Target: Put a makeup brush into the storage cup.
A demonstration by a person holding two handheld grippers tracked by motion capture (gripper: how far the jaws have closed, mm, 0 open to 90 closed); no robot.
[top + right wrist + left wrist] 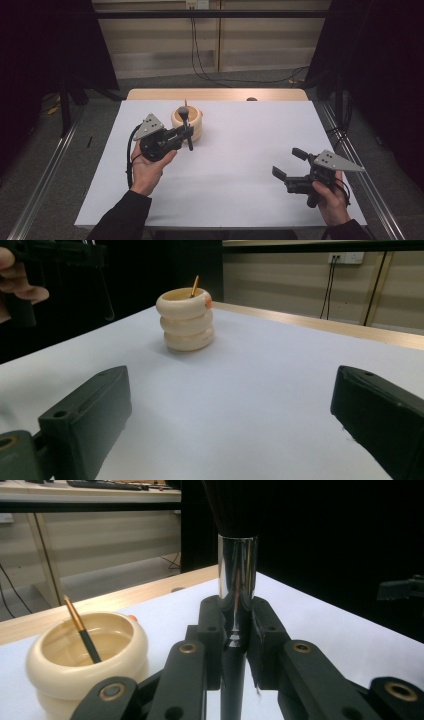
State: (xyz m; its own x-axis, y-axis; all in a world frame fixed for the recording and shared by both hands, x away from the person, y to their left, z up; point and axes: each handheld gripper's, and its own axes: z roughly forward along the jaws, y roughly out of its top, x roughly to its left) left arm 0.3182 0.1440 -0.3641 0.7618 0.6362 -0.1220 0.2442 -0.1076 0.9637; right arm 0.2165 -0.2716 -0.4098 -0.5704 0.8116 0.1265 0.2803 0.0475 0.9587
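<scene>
Left claw (187,134): pinching a makeup brush (237,580) by its shiny metal ferrule, bristles up, just beside the holder.
Holder (187,123): cream ringed pot, upright on the white surface (240,165), with 1 thin brush (82,630) leaning inside.
Right claw (289,162): spread, holding nothing, well apart from the pot.

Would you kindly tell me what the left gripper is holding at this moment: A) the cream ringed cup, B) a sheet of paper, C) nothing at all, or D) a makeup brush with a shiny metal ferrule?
D: in the left gripper view the jaws of the left gripper are closed on the makeup brush, gripped upright, while the cream ringed cup stands apart beside it.
</scene>
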